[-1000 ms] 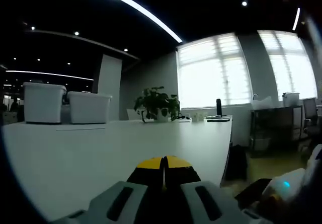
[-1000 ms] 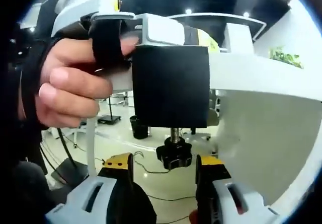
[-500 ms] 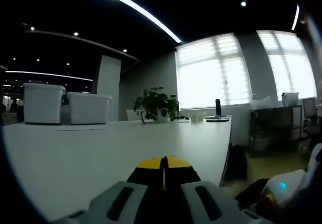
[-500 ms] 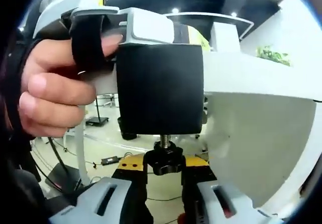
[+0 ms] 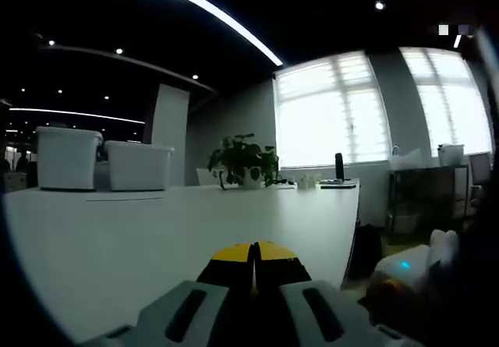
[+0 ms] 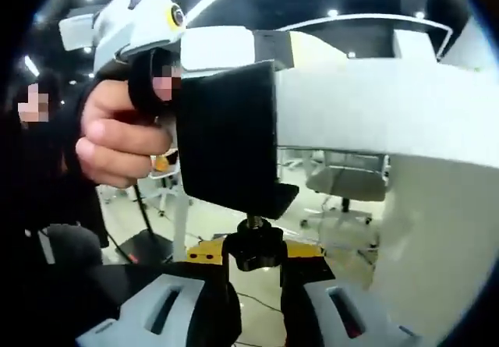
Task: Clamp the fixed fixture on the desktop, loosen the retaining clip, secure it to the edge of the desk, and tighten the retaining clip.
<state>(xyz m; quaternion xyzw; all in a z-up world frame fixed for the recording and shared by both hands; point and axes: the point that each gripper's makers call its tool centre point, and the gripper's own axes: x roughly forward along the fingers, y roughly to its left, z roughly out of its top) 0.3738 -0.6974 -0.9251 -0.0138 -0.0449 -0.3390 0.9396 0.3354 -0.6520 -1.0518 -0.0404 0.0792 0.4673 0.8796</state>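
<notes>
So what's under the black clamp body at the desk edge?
Under the black clamp body, a threaded screw runs down to a black knob, gripped by the right gripper. The screw's upper end is hidden inside the clamp.

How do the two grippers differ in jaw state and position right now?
The left gripper has its jaws closed together with nothing visible between them, resting above the white desk; the right gripper sits below the desk edge, jaws closed around the black knob under the black clamp. Both have yellow-tipped jaws.
</notes>
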